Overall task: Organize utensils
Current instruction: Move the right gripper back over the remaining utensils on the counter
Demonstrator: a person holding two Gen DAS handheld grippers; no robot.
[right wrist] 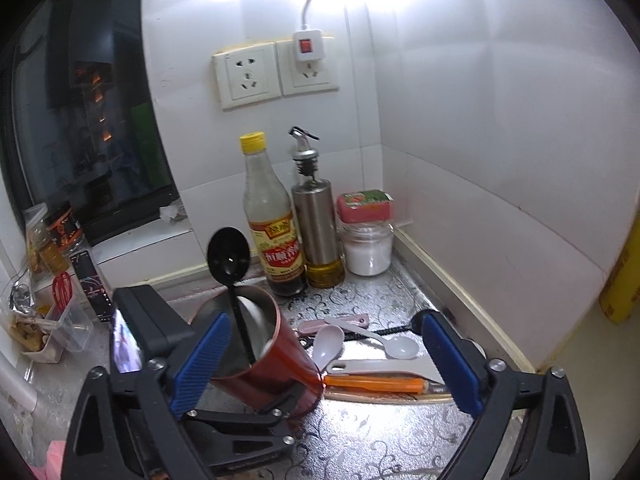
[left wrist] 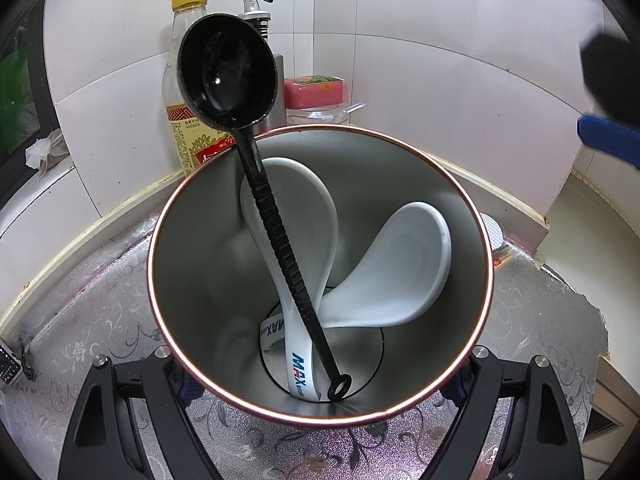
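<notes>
The left gripper (left wrist: pixel 320 396) clamps the red cup (right wrist: pixel 276 364) by its wall, steadying it, apparently as the collecting vessel. Inside the cup lean a black ladle (left wrist: pixel 228 72), handle down with its bowl above the rim, and two white ceramic spoons (left wrist: pixel 396 268). The right gripper (right wrist: pixel 324 364) stands wide with nothing between its pads, beside the cup. Just right of the cup lie the unsorted utensils: a lilac spoon (right wrist: pixel 328 344), a white spoon (right wrist: pixel 400 346), a white spatula (right wrist: pixel 384 368) and an orange-handled tool (right wrist: pixel 372 385). Behind the cup, against the wall, stand a vinegar bottle (right wrist: pixel 272 216), an oil dispenser (right wrist: pixel 316 216) and a jar (right wrist: pixel 368 250).
</notes>
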